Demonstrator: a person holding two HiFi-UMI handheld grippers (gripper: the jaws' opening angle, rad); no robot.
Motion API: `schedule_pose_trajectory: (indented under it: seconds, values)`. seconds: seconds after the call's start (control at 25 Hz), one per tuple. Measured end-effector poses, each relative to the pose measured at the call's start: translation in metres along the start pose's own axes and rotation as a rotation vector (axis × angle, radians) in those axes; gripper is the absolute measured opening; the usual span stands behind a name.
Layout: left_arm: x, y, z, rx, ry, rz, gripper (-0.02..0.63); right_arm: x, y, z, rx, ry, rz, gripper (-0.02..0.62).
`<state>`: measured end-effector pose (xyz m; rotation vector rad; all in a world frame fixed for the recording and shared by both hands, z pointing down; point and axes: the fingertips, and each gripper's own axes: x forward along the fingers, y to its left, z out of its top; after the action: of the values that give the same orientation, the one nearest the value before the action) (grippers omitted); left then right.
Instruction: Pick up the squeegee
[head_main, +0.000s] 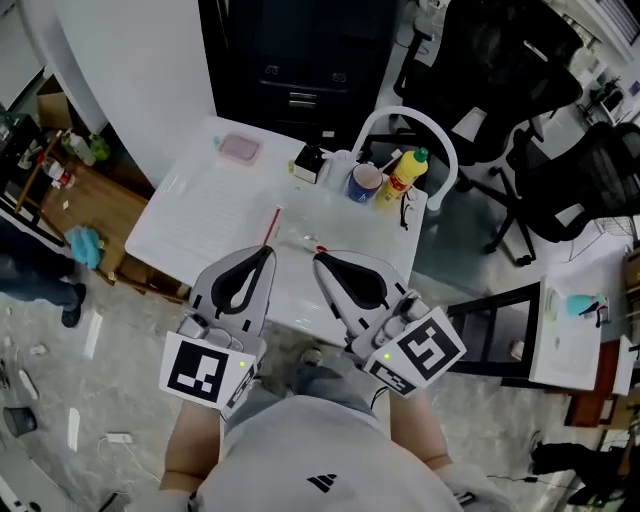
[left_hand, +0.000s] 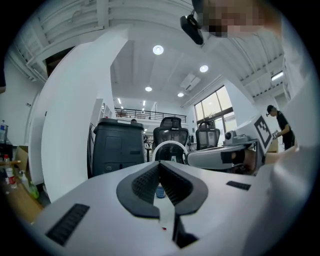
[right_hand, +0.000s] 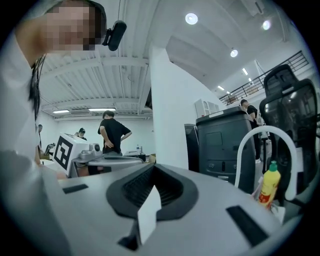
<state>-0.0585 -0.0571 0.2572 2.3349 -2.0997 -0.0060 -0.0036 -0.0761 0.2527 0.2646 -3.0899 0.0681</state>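
A smooth, glossy white table (head_main: 195, 215) catches the light. The left gripper (head_main: 266, 252) and right gripper (head_main: 320, 260) have matt pale-grey plastic shells and black ribbed pads (left_hand: 145, 182). A yellow bottle (head_main: 402, 178) looks like shiny plastic. A side shelf (head_main: 95, 205) looks like brown wood.

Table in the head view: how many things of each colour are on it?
Pink flat box: 1
Blue round cup: 1
Yellow plastic bottle with green cap: 1
Thin red stick: 1
Small black-and-white box: 1
Total: 5 that I can tell apart
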Motion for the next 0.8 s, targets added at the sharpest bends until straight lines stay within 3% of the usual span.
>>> schedule_pose_trajectory:
  seconds: [0.4,0.8]
  values:
    - [0.018,-0.01,-0.001,0.007,0.015,0.136,0.012,-0.008,-0.037,-0.007,0.013,0.004,0.103,0.009]
    - [0.031,-0.006,-0.005,0.02,0.037,0.169,0.012,0.0,-0.056,-0.018,0.036,0.011,0.127,0.01]
